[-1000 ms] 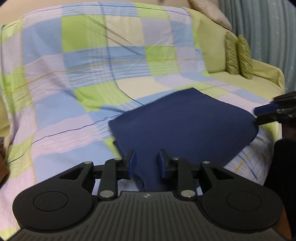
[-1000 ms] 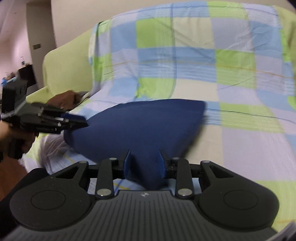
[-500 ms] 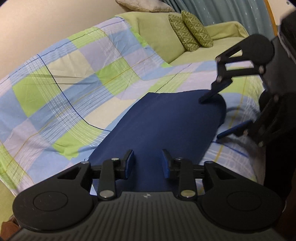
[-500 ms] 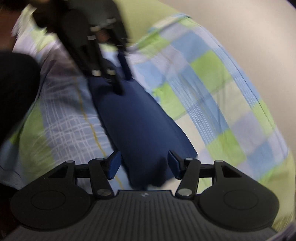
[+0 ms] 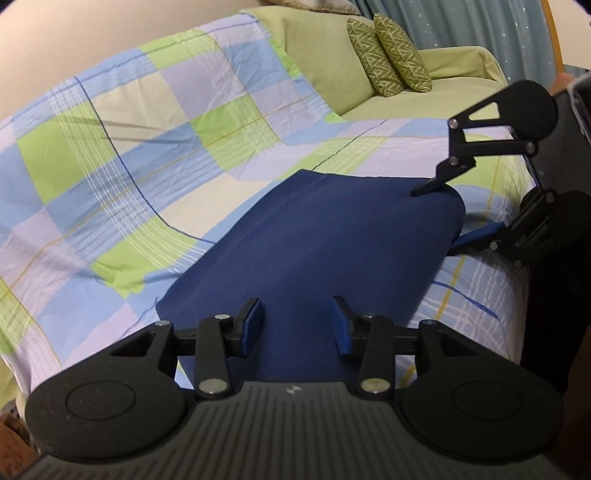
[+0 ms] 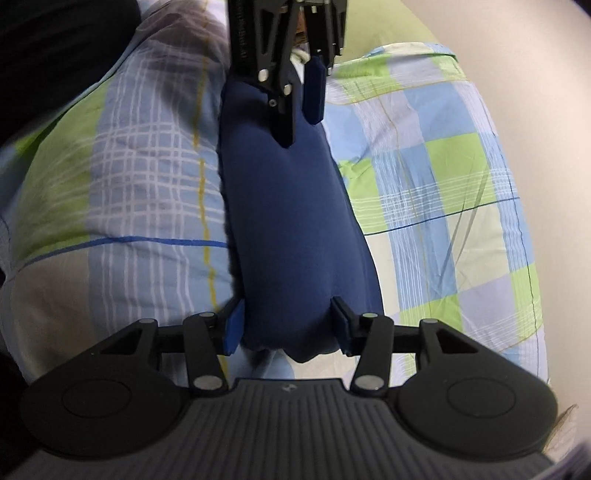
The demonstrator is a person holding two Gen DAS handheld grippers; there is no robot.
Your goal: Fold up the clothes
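A navy folded garment (image 5: 325, 236) lies flat on the checked sheet (image 5: 147, 166), a long strip in the right wrist view (image 6: 288, 221). My left gripper (image 5: 297, 325) hovers over its near end. Its jaws are opening and the pads stand clear of the cloth beneath them. From the right wrist view, that left gripper (image 6: 301, 107) hangs over the far end. My right gripper (image 6: 286, 328) is rolled onto its side at the other end (image 5: 448, 214). Its jaws are closing, one finger above and one below the cloth's edge, with a gap still showing.
The sheet drapes a green sofa (image 5: 424, 107) with two patterned cushions (image 5: 388, 55) at its far end. A grey curtain (image 5: 461, 22) hangs behind. A person's dark clothing (image 5: 554, 295) stands close on the right, by the sofa's front edge.
A second ago both grippers pinched the garment's ends and held it lifted. It now lies flat, both have let go, and the right gripper has rolled onto its side and sunk.
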